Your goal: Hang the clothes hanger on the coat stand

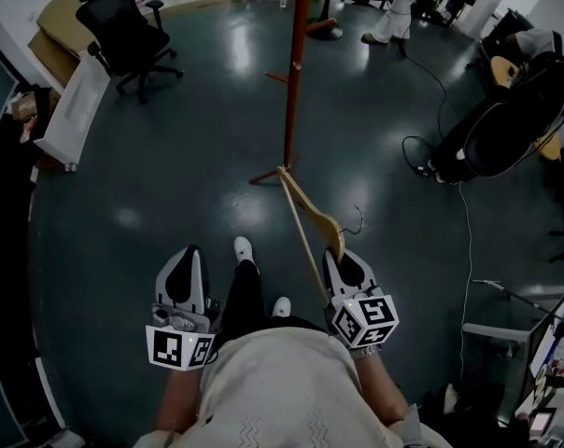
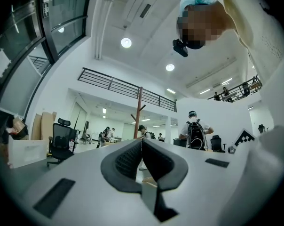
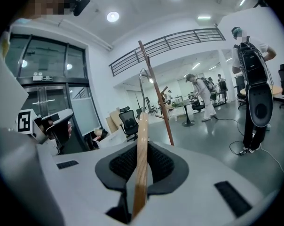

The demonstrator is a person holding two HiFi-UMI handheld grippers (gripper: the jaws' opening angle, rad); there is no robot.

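The hanger [image 3: 142,161] stands edge-on in my right gripper [image 1: 345,267], jaws pinching its wooden arm, I reckon to keep the hook [image 3: 140,86] free for the stand [image 1: 294,73] ahead. My left gripper [image 1: 185,264] idles beside it, jaws pressed together, empty.

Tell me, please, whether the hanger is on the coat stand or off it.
Off: the right gripper clamps the hanger, short of the coat stand.
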